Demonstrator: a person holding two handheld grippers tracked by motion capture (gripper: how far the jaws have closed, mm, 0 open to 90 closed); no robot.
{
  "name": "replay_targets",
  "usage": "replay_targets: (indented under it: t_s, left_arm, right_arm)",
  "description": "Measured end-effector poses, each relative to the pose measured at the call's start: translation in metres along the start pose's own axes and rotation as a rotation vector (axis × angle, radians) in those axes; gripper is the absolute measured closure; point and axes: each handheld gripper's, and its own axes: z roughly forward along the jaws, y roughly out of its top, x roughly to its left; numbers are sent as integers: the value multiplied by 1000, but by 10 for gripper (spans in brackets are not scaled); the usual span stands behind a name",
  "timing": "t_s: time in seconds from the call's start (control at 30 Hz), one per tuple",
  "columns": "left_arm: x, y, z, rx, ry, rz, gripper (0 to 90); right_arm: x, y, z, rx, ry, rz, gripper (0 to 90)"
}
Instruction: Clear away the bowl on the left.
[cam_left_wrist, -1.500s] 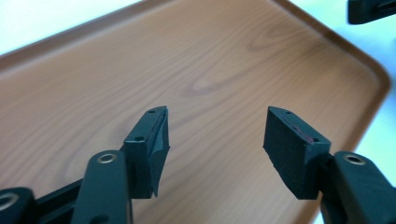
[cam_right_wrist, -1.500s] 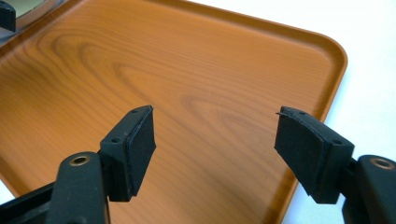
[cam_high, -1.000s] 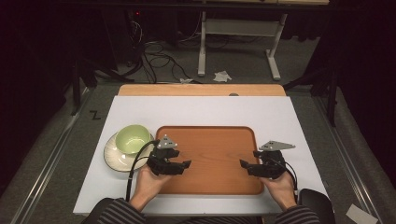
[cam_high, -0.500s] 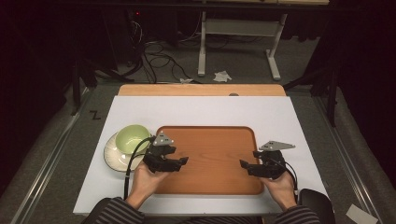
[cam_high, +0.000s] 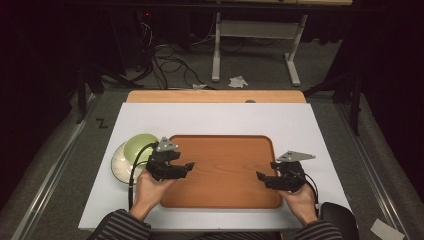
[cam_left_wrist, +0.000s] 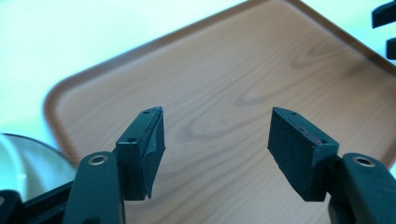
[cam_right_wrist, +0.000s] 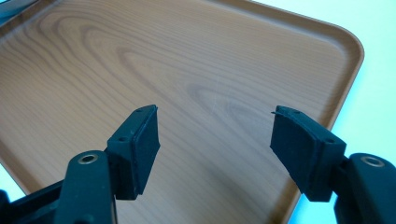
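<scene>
Wooden tray (cam_high: 225, 172) beneath and between left tongs (cam_high: 187, 166) and right tongs (cam_high: 261, 177), both spread wide, empty.

We look down and forward over the white table (cam_high: 215, 120) from above. Both gripper views sit close over the wooden tray (cam_high: 225, 165), which all views share.

Dark surroundings, brightly lit table (cam_high: 220, 120); gripper views overexposed, their near jaws soft-focused.

Each black hand-held gripper, the left hand-held gripper (cam_high: 187, 166) and the right hand-held gripper (cam_high: 261, 177), carries a grey three-cornered plate, a black trailing cable and screw-fastened jaws. The person wears dark striped sleeves (cam_high: 120, 226).
</scene>
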Motion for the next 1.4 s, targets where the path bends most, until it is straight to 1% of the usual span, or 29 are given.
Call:
replay_targets:
  t_s: [0.07, 0.1, 0.13, 0.17, 0.2, 0.27, 0.33, 0.37, 0.4, 0.43, 0.5, 0.57, 0.6, 0.73, 0.87, 0.97, 1.03, 1.17, 1.4]
  left_arm:
    - [3, 0, -3, -4, 14, -3, 368]
    - [5, 0, -4, -8, 21, -14, 368]
    - [5, 0, -4, -8, 21, -14, 368]
    - [9, 0, -7, -14, 21, -40, 368]
    - [12, 0, -8, -21, 24, -51, 367]
    - [17, 0, -11, -29, 34, -63, 366]
    - [24, 0, -14, -37, 44, -87, 365]
    - [24, 0, -14, -37, 44, -87, 365]
    - [27, 0, -16, -39, 51, -96, 365]
    - [34, 0, -18, -46, 61, -113, 365]
    - [39, -1, -21, -50, 68, -131, 364]
    - [40, -1, -21, -51, 71, -135, 364]
    - [43, -1, -22, -50, 78, -143, 364]
    - [50, -2, -20, -23, 124, -145, 362]
    - [57, -3, -19, -10, 154, -160, 364]
    - [60, -4, -17, 12, 179, -158, 373]
    - [61, -5, -15, 29, 200, -149, 378]
    - [64, -7, -10, 72, 244, -129, 397]
    - [67, -10, -2, 121, 272, -111, 464]
  right_arm:
    - [0, 0, 0, 1, -1, 0, 342]
    - [0, 0, 0, 1, 0, 0, 342]
    - [0, 0, 0, 5, 2, 2, 342]
    - [1, 0, 0, 7, 3, 3, 342]
    - [1, 0, 0, 7, 3, 3, 343]
    - [1, 0, 0, 6, 4, 1, 343]
    - [0, 0, 0, 6, 5, 1, 343]
    - [0, 0, 1, 4, 6, 2, 343]
    - [0, 0, 1, 4, 6, 2, 343]
    - [0, 0, 1, 2, 8, -1, 343]
    - [0, 0, 1, 2, 8, 0, 344]
    - [0, 0, 1, 2, 8, 0, 343]
    - [0, 0, 1, 2, 8, 0, 343]
    - [0, 0, 1, 4, 8, 2, 344]
    - [0, 0, 1, 8, 6, 4, 345]
    - [0, 0, 1, 11, 7, 6, 345]
    - [0, 0, 1, 11, 5, -1, 346]
    - [0, 0, 2, 10, 4, 2, 346]
    - [0, 0, 2, 11, 4, 6, 346]
